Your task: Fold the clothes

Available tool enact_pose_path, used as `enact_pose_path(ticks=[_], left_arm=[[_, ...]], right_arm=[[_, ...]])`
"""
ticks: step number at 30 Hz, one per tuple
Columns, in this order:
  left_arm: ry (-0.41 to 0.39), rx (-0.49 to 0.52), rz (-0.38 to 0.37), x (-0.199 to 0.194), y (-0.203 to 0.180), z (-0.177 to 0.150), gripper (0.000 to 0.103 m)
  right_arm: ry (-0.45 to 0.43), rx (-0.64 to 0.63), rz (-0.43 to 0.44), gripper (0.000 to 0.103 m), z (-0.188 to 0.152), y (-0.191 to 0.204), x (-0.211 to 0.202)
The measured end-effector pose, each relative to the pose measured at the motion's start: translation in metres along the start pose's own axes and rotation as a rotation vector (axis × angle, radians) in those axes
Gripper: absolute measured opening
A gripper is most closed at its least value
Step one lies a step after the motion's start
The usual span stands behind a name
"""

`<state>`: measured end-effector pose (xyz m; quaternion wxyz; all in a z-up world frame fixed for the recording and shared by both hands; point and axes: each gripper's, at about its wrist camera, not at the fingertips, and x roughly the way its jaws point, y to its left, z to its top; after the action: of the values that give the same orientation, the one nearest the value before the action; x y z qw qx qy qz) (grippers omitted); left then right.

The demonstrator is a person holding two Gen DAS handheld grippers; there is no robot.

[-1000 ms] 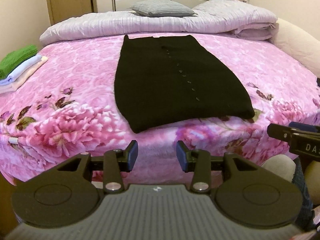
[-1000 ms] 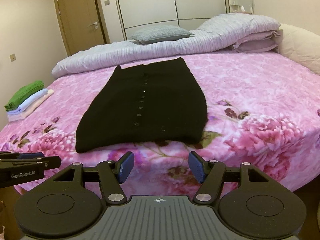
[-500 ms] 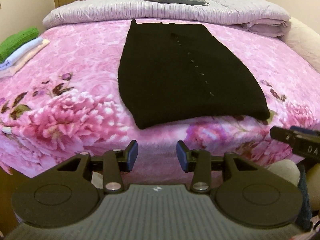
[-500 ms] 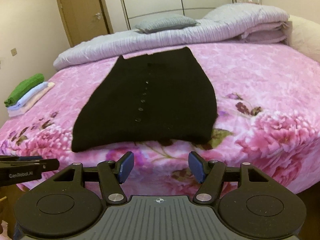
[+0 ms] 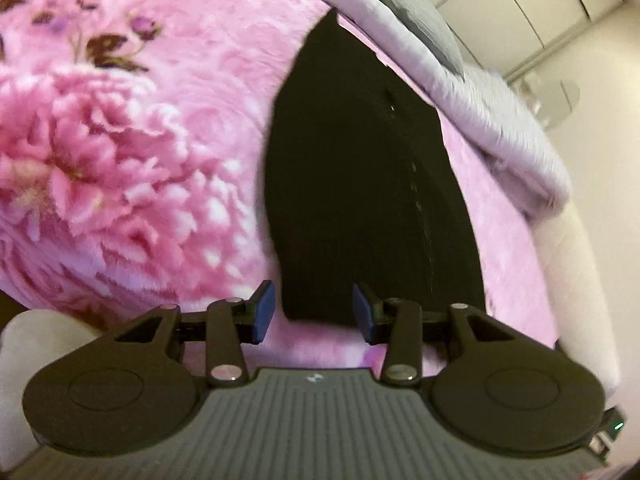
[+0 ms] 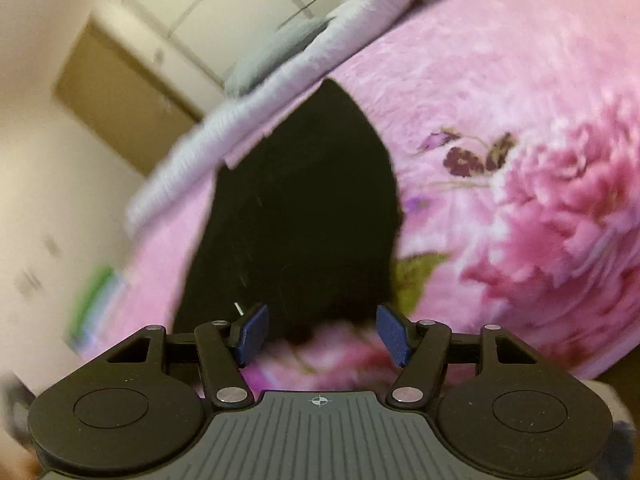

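Observation:
A black buttoned garment (image 5: 360,184) lies flat on the pink flowered bedspread (image 5: 120,152); it also shows in the right wrist view (image 6: 304,216). My left gripper (image 5: 314,314) is open and empty, its jaws straddling the garment's near left corner at the hem. My right gripper (image 6: 322,334) is open and empty, right at the garment's near right hem. Both views are tilted and blurred.
A folded grey-lilac duvet (image 5: 460,80) and a grey pillow (image 5: 416,20) lie at the head of the bed. A blurred stack of folded clothes with a green top (image 6: 96,300) sits at the bed's left side. A wooden door (image 6: 120,96) and wardrobe stand behind.
Both grippers have moved forward and down to the garment's near hem, each rolling inward. Both stay open.

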<state>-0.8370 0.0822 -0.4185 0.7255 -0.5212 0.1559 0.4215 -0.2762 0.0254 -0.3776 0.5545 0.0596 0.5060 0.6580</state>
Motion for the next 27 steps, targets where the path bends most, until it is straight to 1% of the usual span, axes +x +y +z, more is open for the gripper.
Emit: enact_pose_path(ticks=[1, 4, 8, 11, 12, 13, 15, 16, 19, 20, 21, 22, 23, 27], left_arm=[[0.004, -0.016, -0.009, 0.005, 0.005, 0.003, 0.038], [0.025, -0.071, -0.022, 0.023, 0.017, 0.011, 0.036], [0.006, -0.13, -0.101, 0.035, 0.027, 0.018, 0.036], [0.01, -0.178, -0.153, 0.047, 0.031, 0.025, 0.034], [0.012, -0.175, -0.161, 0.051, 0.03, 0.028, 0.034], [0.016, -0.169, -0.17, 0.056, 0.028, 0.029, 0.034], [0.025, -0.171, -0.196, 0.064, 0.026, 0.032, 0.034], [0.032, -0.181, -0.214, 0.068, 0.027, 0.032, 0.034], [0.041, -0.198, -0.241, 0.076, 0.027, 0.033, 0.032], [0.044, -0.197, -0.248, 0.076, 0.027, 0.032, 0.028], [0.051, -0.197, -0.255, 0.077, 0.027, 0.031, 0.023], [0.055, -0.198, -0.257, 0.077, 0.027, 0.03, 0.008], [0.052, -0.196, -0.259, 0.075, 0.027, 0.029, 0.008], [-0.024, -0.162, -0.283, 0.054, 0.025, 0.025, 0.007]], right_arm=[[0.001, 0.043, 0.022, 0.064, 0.006, -0.008, 0.001], [0.032, 0.12, 0.017, 0.064, 0.019, -0.027, 0.013], [0.107, 0.197, 0.04, 0.063, 0.03, -0.043, 0.033], [0.131, 0.191, 0.054, 0.063, 0.036, -0.042, 0.046], [0.135, 0.189, 0.059, 0.062, 0.039, -0.041, 0.049], [0.139, 0.191, 0.062, 0.05, 0.041, -0.041, 0.053], [0.149, 0.202, 0.067, 0.037, 0.045, -0.043, 0.062], [0.155, 0.21, 0.071, 0.035, 0.046, -0.045, 0.068], [0.156, 0.237, 0.103, 0.034, 0.049, -0.049, 0.077], [0.157, 0.246, 0.114, 0.034, 0.05, -0.051, 0.08], [0.157, 0.255, 0.126, 0.019, 0.051, -0.052, 0.083], [0.155, 0.256, 0.129, 0.016, 0.05, -0.051, 0.084], [0.15, 0.253, 0.132, 0.014, 0.049, -0.049, 0.083], [0.122, 0.257, 0.172, 0.01, 0.048, -0.04, 0.069]])
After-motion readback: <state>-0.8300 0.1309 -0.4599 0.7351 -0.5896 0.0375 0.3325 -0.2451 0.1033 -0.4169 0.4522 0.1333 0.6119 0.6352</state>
